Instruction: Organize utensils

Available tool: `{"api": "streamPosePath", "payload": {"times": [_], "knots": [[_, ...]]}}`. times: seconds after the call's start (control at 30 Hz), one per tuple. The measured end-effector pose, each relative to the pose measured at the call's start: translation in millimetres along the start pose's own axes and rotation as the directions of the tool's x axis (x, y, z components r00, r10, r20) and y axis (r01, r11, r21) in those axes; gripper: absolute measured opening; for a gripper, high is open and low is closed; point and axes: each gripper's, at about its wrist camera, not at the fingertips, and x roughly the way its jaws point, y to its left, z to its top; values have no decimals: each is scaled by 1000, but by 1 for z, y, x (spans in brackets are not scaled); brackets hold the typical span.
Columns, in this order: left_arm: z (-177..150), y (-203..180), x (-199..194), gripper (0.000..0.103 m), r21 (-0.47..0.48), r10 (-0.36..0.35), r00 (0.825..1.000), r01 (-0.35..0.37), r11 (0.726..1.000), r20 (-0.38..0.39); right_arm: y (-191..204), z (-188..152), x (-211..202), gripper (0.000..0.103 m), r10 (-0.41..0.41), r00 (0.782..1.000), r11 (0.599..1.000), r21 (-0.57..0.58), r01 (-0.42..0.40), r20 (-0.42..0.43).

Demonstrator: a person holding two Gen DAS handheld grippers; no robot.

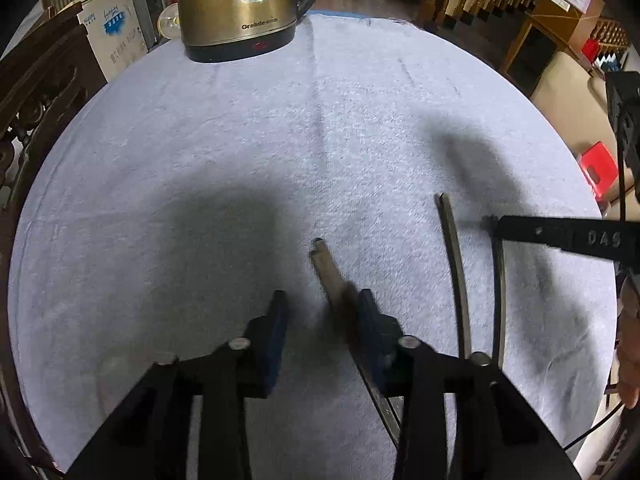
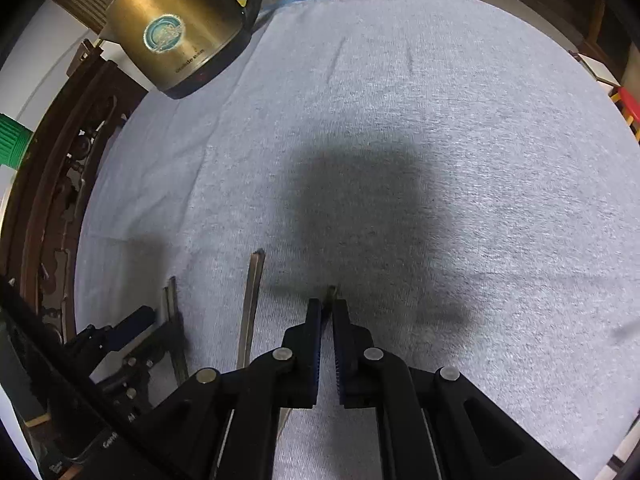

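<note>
Grey towel (image 2: 440, 120) is covering the table. I am pinching 1 chopstick (image 2: 331, 293) in the right gripper (image 2: 327, 310); left gripper (image 1: 322, 308) is gaping beside another chopstick (image 1: 326, 266). Kettle (image 1: 240, 8) is standing farthest.

Desk (image 1: 240, 152): kettle (image 1: 240, 4) standing at the far left edge. Three chopsticks lying side by side near the front. Left chopstick (image 1: 326, 268) lying between the left claw's (image 1: 320, 312) fingers; middle chopstick (image 1: 454, 264) lying just right of it; right chopstick (image 2: 331, 294) sitting inside the right claw (image 2: 327, 312).
</note>
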Motion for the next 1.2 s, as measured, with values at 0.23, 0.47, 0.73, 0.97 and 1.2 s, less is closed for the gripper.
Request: {"api": "streamPosePath", "payload": {"times": [0.23,0.47,0.73,0.97,1.2], "knots": [[-12,24,-7,29,-59,-64,997,62,996,-30,-3,2,-6,9,-3,999,1000,17,4,-35],[-20,45,-8,29,-80,-95,995,94,992,-8,5,12,3,10,-15,999,1000,15,15,-48],[-22,51,-12,29,-96,-109,994,109,989,5,1,26,6,7,25,999,999,34,-23,-48],[-17,37,-18,30,-91,-55,998,56,994,18,8,19,6,5,-16,999,1000,0,16,-32],[-22,21,-21,30,0,32,998,-32,999,49,5,17,4,9,29,999,999,28,-28,-43]]}}
